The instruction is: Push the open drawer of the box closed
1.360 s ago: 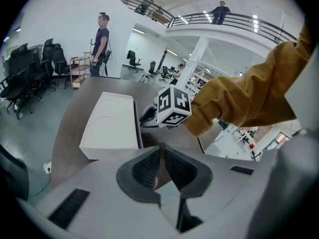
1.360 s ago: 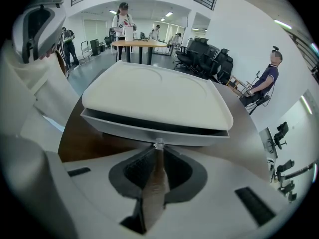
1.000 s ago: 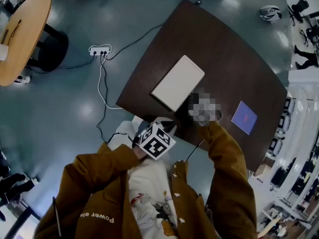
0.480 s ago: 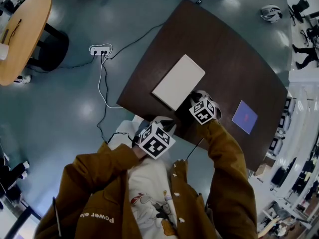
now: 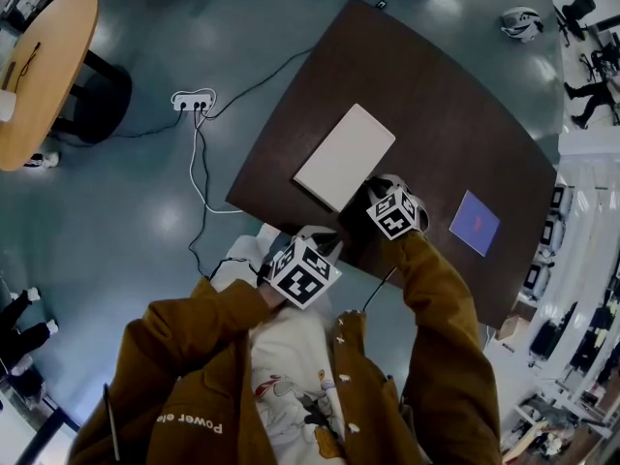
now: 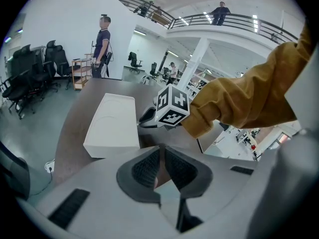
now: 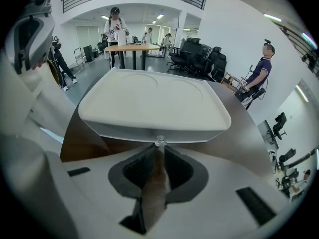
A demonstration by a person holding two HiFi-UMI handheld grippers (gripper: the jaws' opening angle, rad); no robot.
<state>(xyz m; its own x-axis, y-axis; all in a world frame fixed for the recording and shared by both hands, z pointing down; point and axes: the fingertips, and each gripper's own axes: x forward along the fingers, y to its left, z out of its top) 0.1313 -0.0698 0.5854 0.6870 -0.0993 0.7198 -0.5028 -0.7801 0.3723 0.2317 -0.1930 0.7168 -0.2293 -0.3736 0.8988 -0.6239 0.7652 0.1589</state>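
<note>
Right tongs [image 7: 159,152]: pads narrowly apart, just been opening. Small clear knob [image 7: 159,142] at their tips, not pinched. Knob sits on drawer front [image 7: 124,133] of white box [image 7: 149,101], directly ahead of right tongs. Drawer front looks flush with box end. Box flat on dark table [image 5: 455,114]. Left tongs [image 6: 161,153]: pads closed together, nothing between them. Box ahead and to left of left tongs, apart from them. Marker cube [image 6: 172,106] of right tongs just ahead of left tongs.
</note>
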